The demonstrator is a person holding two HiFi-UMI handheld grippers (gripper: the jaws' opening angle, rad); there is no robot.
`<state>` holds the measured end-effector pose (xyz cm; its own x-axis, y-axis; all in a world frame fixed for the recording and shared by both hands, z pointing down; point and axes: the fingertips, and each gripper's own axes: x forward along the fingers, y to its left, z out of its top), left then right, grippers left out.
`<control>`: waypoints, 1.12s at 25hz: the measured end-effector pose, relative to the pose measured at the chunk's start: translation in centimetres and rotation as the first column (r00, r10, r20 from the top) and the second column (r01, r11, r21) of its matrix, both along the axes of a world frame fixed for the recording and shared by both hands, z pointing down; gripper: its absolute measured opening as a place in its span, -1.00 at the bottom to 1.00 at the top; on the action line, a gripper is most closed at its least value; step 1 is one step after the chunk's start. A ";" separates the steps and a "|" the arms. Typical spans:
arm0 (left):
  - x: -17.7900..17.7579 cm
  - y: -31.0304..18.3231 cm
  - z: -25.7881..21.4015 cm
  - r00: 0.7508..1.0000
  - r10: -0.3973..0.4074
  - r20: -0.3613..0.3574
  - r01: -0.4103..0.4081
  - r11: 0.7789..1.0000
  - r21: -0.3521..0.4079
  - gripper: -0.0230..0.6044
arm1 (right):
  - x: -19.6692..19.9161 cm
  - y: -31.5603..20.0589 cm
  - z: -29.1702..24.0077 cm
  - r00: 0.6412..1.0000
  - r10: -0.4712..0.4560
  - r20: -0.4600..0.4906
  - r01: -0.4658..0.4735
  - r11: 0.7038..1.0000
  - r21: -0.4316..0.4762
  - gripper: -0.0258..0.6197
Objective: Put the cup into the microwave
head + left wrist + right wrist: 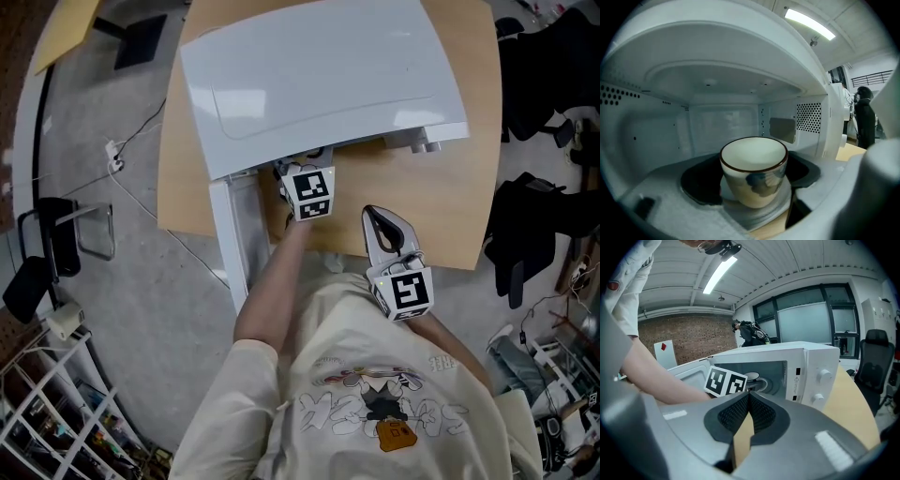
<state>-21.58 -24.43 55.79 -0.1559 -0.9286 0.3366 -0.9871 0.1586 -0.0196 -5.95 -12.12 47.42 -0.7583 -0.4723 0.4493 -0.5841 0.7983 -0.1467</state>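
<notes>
The left tool [302, 178] carries the cup [753, 168] inside the microwave [319, 80] (right tool [749, 404] idle, jaws together); next, lower it and let go.

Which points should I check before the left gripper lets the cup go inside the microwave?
1. Door of the microwave open: ok.
2. Cup upright, held by the left gripper: ok.
3. Cup past the opening, inside the microwave: ok.
4. Cup bottom already set down inside: cannot tell.
5. Right gripper shut, empty, outside the microwave: ok.
</notes>
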 end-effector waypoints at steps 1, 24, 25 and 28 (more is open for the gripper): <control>-0.1 -0.2 -0.1 1.000 0.000 0.005 0.000 1.000 0.010 0.33 | 0.0 -0.1 -0.1 1.000 0.003 -0.002 -0.003 1.000 0.001 -0.90; 3.8 6.3 -3.4 0.997 -0.055 -0.055 0.055 0.998 0.007 0.00 | 2.6 2.4 -1.8 1.000 -0.009 0.021 0.008 0.999 0.052 -0.90; 4.3 6.9 -3.9 0.997 -0.056 -0.053 0.057 0.998 0.010 -0.11 | 2.8 2.6 -1.9 1.000 -0.011 0.025 0.010 0.999 0.053 -0.90; 6.0 8.7 -5.6 0.998 -0.051 -0.042 0.052 0.999 0.015 -0.47 | 3.6 2.9 -2.3 0.999 -0.013 0.039 0.011 0.998 0.055 -0.90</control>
<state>-15.63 -15.73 50.16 -0.1896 -0.9253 0.3285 -0.9776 0.2089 0.0240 -2.40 -9.19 45.16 -0.7808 -0.4862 0.3924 -0.5690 0.8128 -0.1252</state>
